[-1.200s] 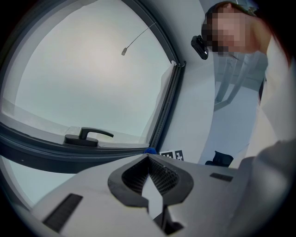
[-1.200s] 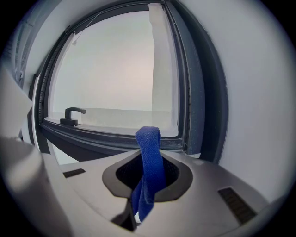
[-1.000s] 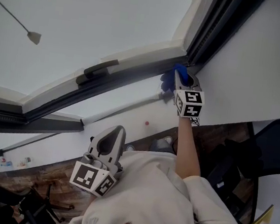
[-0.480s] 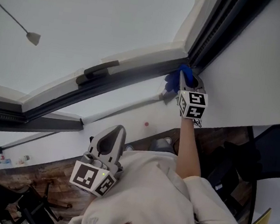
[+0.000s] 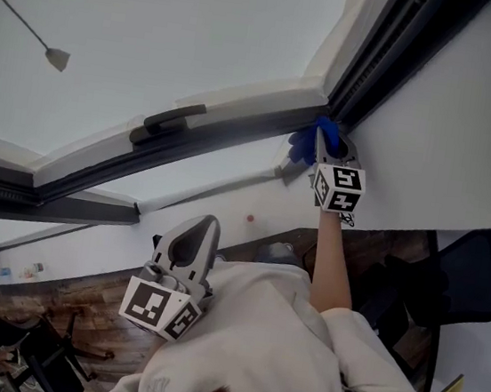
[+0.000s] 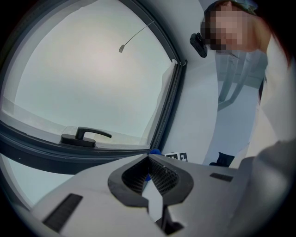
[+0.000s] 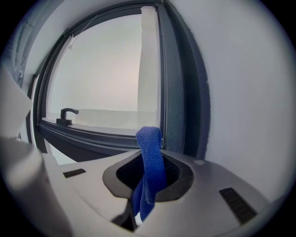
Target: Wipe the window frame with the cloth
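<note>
The dark window frame runs across the head view and turns up at a corner. My right gripper is raised to that corner, shut on a blue cloth that presses against the frame. In the right gripper view the blue cloth stands up between the jaws, close to the dark upright of the frame. My left gripper is held low near the person's chest, shut with nothing between its jaws; in the left gripper view its tips meet.
A black window handle sits on the lower rail, left of the cloth. A white wall lies right of the frame. A cord with a small pull hangs across the pane. Dark chairs and a wooden floor lie below.
My right gripper has carried the cloth a little up and right, into the corner of the frame. The left gripper has hardly moved.
</note>
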Demonstrator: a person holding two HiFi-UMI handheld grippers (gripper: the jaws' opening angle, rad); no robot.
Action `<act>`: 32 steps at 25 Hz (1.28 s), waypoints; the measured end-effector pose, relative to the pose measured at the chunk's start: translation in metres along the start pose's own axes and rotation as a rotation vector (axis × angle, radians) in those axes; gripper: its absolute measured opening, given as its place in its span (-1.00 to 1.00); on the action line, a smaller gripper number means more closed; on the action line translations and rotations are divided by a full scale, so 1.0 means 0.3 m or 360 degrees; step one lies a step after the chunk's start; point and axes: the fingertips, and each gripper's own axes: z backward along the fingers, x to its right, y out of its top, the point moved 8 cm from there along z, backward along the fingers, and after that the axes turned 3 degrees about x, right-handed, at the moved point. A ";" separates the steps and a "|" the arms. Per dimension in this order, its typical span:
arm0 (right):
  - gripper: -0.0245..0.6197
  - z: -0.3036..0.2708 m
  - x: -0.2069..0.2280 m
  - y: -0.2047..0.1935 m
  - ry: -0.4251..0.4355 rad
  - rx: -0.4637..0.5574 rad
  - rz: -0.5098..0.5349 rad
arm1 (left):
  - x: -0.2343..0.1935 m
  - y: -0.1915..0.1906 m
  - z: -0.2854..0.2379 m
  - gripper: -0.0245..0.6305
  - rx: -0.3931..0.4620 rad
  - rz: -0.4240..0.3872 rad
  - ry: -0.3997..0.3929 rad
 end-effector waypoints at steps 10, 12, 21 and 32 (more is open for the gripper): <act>-0.78 0.160 -0.125 0.030 0.0317 -0.0064 -0.0272 | -0.110 0.054 0.114 -0.90 0.0120 0.0059 0.0253; -0.78 0.247 -0.212 0.008 0.0443 -0.0102 -0.0403 | -0.160 0.071 0.182 -0.90 0.0145 0.0060 0.0356; -0.78 0.526 -0.525 0.046 0.0671 -0.0076 -0.0571 | -0.303 0.079 0.434 -0.90 0.0094 0.0044 0.0475; -0.78 0.835 -0.715 -0.007 0.0525 -0.0159 -0.0486 | -0.271 -0.015 0.429 -0.90 -0.0088 0.0065 0.0104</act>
